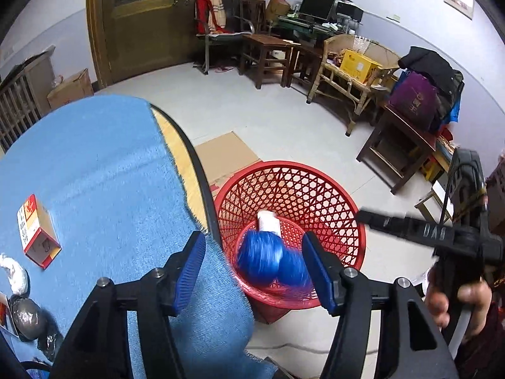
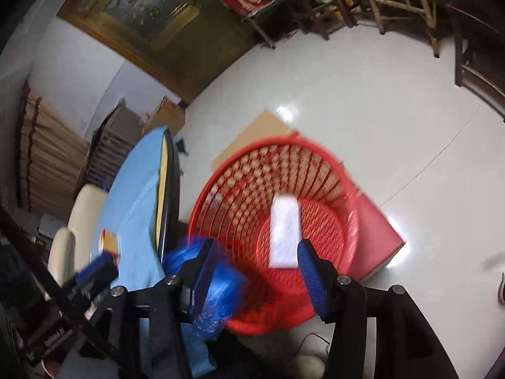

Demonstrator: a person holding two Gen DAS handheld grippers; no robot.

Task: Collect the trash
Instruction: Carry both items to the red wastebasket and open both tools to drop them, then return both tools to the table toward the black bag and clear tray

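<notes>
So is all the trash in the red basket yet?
Not yet. The red basket already holds a white piece and blue plastic strands. Both the left hand-held gripper and the right hand-held gripper are open and empty. A small box and crumpled wrappers wait on the blue tablecloth.

Wooden door, wicker bench, monitor.

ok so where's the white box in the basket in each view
Left wrist: the white box lies at the basket's bottom, centre-low, just above the blurred blue bundle.
Right wrist: the white box sits centre-low, above the right gripper.
Shared landmark: the red basket beside the blue-covered table.
</notes>
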